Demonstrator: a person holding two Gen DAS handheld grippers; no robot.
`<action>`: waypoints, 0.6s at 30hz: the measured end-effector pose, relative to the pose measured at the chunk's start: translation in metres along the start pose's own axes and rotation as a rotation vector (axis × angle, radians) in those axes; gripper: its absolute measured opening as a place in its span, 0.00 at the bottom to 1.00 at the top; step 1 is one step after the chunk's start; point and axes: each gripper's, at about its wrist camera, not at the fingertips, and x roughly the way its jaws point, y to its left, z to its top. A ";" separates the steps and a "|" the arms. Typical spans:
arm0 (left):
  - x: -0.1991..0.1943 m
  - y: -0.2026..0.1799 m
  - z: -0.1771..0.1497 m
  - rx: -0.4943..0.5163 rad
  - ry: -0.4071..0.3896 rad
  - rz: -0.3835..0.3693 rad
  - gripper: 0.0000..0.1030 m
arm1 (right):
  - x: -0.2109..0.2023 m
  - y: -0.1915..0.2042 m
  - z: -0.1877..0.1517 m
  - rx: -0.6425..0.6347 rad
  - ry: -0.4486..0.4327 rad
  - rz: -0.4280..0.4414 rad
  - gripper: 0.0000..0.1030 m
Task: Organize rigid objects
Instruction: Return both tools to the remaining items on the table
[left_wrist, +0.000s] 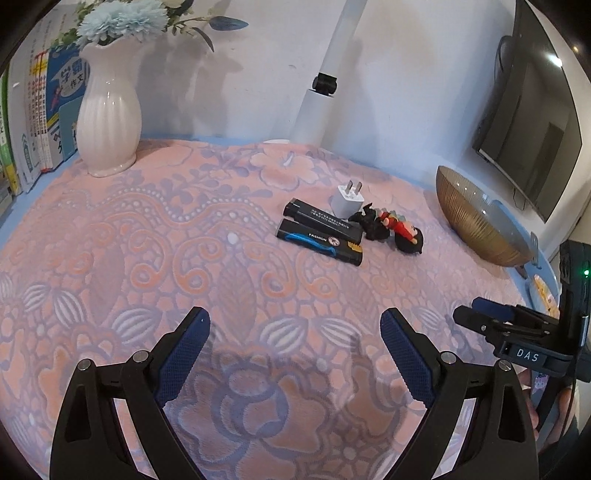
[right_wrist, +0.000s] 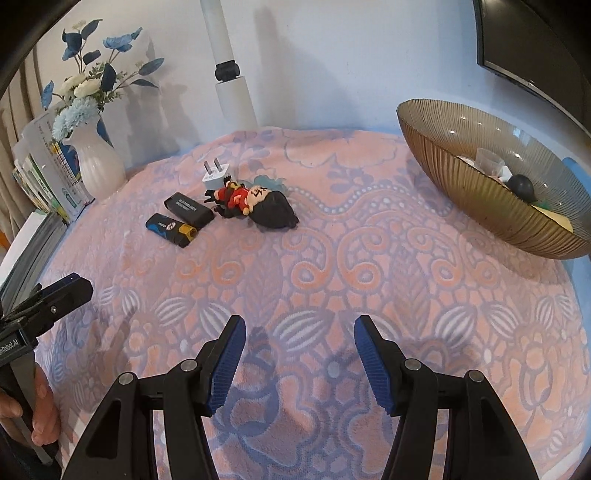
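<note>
So going left to right: the white vase (right_wrist: 96, 164) and the books (left_wrist: 33, 122) sit at the far left edge of the pink patterned blanket (right_wrist: 332, 258), looks like decor, not part of the job. Then in the middle there's the little pile left to sort: the blue-and-yellow lighter (right_wrist: 171, 229), the black lighter (right_wrist: 189, 209) touching it, the white plug adapter (right_wrist: 215, 175) just behind, and the red-and-black figurine (right_wrist: 255, 205) lying on its side right next to them. Far right is the ribbed amber bowl (right_wrist: 480, 206), which already has a few bits in it (a dark ball, something clear, hard to tell the rest). My guess is the bowl's the destination, so it's partly done with four things to go. The left gripper (left_wrist: 294, 325) is spread wide and empty, the right gripper (right_wrist: 299, 328) is wide and empty too, both hovering over the blanket well short of the pile.
</note>
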 end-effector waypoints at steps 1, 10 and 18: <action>0.000 -0.001 0.000 0.007 0.004 0.007 0.90 | 0.000 0.000 0.000 0.002 0.000 0.001 0.58; -0.008 -0.056 0.026 0.195 0.055 0.067 0.92 | -0.040 -0.008 0.048 0.037 0.077 0.050 0.58; 0.072 -0.084 0.050 0.254 0.088 0.257 0.91 | -0.012 -0.006 0.075 0.151 0.169 0.308 0.58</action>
